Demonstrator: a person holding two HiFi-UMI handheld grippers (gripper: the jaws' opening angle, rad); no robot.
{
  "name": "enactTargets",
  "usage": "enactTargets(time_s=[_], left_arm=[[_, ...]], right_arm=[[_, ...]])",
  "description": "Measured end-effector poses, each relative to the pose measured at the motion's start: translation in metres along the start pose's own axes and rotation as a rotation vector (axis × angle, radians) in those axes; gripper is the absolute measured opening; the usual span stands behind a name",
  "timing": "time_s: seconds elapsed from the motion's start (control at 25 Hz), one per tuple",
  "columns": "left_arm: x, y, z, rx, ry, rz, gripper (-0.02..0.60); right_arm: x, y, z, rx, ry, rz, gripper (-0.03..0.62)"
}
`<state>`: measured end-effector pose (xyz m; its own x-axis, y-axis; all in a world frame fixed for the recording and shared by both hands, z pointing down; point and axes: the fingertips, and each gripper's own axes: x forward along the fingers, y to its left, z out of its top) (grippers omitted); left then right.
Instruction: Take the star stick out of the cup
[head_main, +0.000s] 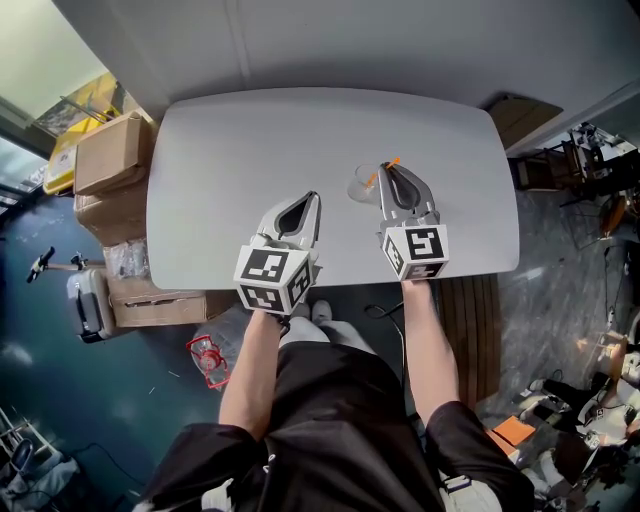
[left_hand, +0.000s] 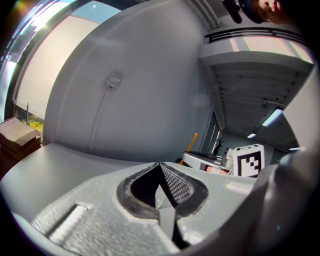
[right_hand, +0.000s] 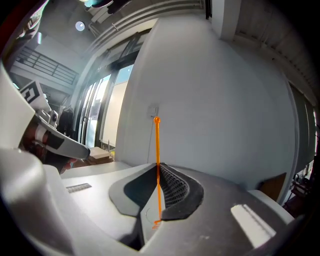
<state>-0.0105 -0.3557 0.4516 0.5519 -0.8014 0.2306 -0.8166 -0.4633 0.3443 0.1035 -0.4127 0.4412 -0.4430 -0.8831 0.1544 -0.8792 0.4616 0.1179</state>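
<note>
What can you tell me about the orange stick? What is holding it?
The orange stick is very thin and straight. It looks like shiny see-through plastic and has a tiny round knob on top. It stands almost upright, pinched between the closed pads of the right hand-held gripper. Its lower end seems to reach down into the clear cup. No star shape can be made out.

This looks like a lab or workshop room, not a home. A bare grey desk (head_main: 230, 150) stands against a plain white wall (head_main: 350, 40). Stacked cardboard boxes (head_main: 110, 155) sit at ten o'clock and a hard-shell suitcase (head_main: 88, 303) at nine. Cables and equipment (head_main: 575, 415) clutter the floor (head_main: 60, 390) at four o'clock.
</note>
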Motion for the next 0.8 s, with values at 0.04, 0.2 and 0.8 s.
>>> enactTargets(time_s=[0.04, 0.2, 0.8], left_arm=[[-0.001, -0.002, 0.000, -0.001, -0.001, -0.002, 0.002], [-0.001, -0.009, -0.001, 0.003, 0.000, -0.008, 0.002], [-0.008, -0.039, -0.002, 0.022, -0.010, -0.049, 0.002]], right_arm=[[-0.004, -0.001, 0.006, 0.004, -0.013, -0.005, 0.018], [-0.017, -0.006, 0.026, 0.011, -0.059, -0.020, 0.018], [-0.081, 0.013, 0.094, -0.063, -0.167, 0.005, 0.018]])
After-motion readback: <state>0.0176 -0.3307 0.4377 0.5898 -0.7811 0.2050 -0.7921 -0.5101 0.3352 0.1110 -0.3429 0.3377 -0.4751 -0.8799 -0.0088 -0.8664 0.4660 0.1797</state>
